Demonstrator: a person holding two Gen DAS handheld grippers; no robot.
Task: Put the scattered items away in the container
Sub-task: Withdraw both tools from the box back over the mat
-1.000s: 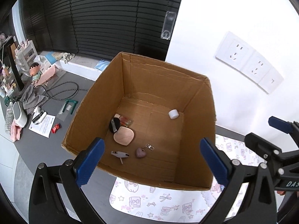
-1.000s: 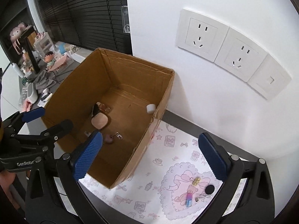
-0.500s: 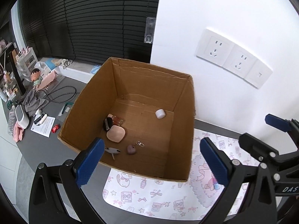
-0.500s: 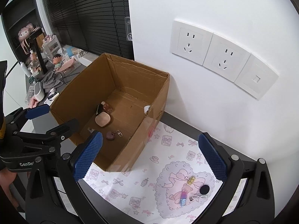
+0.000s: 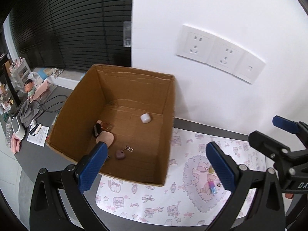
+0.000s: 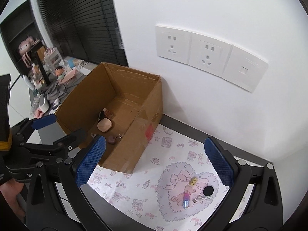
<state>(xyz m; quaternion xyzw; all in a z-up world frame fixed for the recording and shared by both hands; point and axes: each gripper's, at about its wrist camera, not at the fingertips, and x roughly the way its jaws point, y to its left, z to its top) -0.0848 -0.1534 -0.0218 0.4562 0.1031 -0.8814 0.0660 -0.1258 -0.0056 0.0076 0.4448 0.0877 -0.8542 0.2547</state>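
Observation:
An open cardboard box (image 5: 169, 130) (image 6: 142, 134) stands on a patterned mat (image 5: 146, 202) (image 6: 134, 192) by the wall. Inside lie a white cap (image 5: 145, 118), a pink compact (image 5: 105, 139) (image 6: 104, 125), a heart keychain (image 5: 120, 154) (image 6: 111, 139) and a small bottle (image 5: 105, 126). On the mat to the right lie a pink-blue stick (image 6: 186, 199) (image 5: 211, 187), a gold clip (image 6: 193, 181), a black disc (image 6: 208, 190) and a white cord (image 6: 203, 199). My left gripper (image 5: 156, 167) is open and empty near the box's front. My right gripper (image 6: 154, 161) is open and empty above the mat.
Wall sockets (image 6: 207, 55) sit above the mat. A dark desk to the left holds a grey cloth (image 5: 28, 111), a paper (image 5: 38, 136), cables, a figurine (image 5: 29, 88) and clutter. Black blinds (image 5: 77, 28) hang behind.
Both grippers have pulled back and swung right. The box now sits further left in both views, and the loose items on the mat have come closer.

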